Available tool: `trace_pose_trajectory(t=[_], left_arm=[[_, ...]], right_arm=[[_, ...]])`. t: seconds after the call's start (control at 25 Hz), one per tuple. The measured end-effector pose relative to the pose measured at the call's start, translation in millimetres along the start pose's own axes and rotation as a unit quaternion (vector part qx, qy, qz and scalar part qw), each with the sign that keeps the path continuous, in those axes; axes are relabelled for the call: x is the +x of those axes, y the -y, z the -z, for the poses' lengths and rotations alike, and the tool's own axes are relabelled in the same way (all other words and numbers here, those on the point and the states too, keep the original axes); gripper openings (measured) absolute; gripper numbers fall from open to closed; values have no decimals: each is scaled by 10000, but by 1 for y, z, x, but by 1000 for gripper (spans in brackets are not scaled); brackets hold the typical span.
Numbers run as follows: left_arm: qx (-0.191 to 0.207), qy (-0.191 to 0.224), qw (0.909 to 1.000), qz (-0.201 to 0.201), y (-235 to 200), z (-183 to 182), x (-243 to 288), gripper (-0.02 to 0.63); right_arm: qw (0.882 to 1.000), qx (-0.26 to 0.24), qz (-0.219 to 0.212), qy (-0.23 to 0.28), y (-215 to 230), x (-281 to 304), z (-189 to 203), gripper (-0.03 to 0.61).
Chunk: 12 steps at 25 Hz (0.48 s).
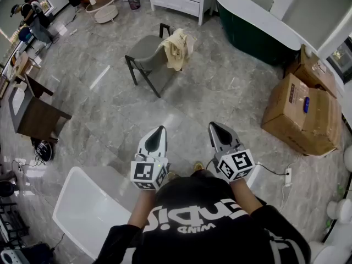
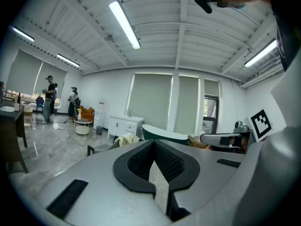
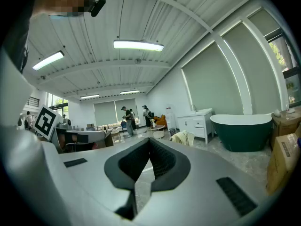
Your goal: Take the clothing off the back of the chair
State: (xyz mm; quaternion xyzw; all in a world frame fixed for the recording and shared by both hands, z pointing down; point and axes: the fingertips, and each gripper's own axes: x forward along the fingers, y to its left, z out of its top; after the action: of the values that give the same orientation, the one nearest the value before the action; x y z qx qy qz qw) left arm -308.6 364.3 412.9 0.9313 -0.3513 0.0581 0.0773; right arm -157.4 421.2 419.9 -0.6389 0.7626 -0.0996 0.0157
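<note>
Clothing [image 1: 177,48], a pale bundle, hangs over the chair [image 1: 147,56] back, well ahead across the floor. Left gripper [image 1: 159,131] and right gripper [image 1: 214,127] point roughly toward it, jaws pressed together, empty. The left looks marginally nearer.

— Where does the head view sit?
— High over the person, facing steeply down; left gripper [image 1: 160,130] and right gripper [image 1: 213,125] close below, chair [image 1: 147,59] far ahead
— And the 2 gripper views?
— Low, nearly level along their jaws; both share that distant chair and the bathtub [image 1: 258,23]
</note>
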Motion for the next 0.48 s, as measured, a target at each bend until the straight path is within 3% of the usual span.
trace_pose_trajectory(t=[0.48], left_arm=[[31, -145, 9999, -17, 7, 3, 18, 14]], right_arm=[[9999, -96, -22, -29, 16, -2, -2, 14]])
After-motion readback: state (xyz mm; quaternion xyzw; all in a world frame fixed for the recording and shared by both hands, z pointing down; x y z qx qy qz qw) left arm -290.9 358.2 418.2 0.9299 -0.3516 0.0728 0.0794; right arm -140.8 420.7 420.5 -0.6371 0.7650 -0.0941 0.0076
